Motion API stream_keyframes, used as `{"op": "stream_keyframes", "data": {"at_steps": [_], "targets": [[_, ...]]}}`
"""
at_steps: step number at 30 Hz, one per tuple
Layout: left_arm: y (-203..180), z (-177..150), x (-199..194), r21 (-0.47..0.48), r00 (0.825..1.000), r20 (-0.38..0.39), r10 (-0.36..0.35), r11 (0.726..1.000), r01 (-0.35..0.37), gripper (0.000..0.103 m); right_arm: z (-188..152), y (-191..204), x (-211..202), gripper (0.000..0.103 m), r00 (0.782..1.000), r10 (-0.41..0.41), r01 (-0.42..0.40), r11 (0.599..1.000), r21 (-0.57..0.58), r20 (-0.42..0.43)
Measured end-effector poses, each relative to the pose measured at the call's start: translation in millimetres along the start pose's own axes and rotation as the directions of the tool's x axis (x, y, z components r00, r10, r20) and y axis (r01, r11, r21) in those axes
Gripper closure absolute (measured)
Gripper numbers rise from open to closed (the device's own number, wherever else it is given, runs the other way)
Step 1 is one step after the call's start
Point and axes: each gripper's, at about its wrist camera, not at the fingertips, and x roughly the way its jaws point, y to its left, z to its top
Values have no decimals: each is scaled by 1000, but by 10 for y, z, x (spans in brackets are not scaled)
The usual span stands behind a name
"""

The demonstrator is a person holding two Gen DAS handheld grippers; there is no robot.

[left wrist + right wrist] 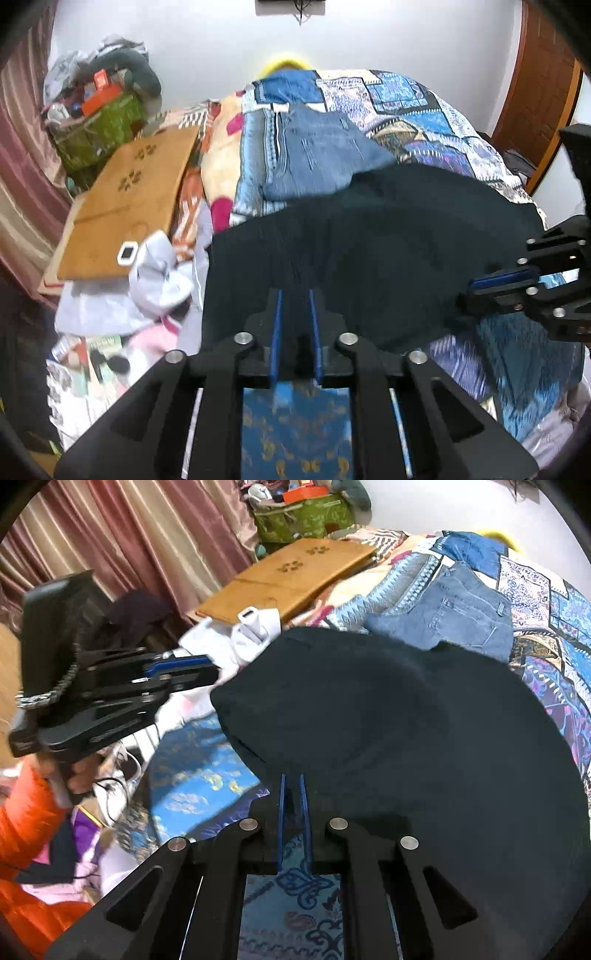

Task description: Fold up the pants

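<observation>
While both grippers (295,295) (291,779) pinch the black pants (388,251), folded jeans (317,155) lie just beyond, touching them.

I log dark matt cloth pants (388,258), faded blue denim jeans (317,158), smooth tan wooden board (129,195), printed patchwork cloth bedspread (424,107), sheeny pink curtain (129,535), my left claw (295,295) matt black plastic, blue pads, bright metal pins.
</observation>
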Motion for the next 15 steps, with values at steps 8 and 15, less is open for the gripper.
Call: {"op": "stream_keyframes", "data": {"at_steps": [8,15], "targets": [[-239,282,394,3,997,-55,-60,998,60,30,117,-503,35,61,971,-233,216,953,210,55],[-395,-18,757,42,988,-149,-32,998,38,23,-267,-574,24,59,973,-228,215,950,227,32]]}}
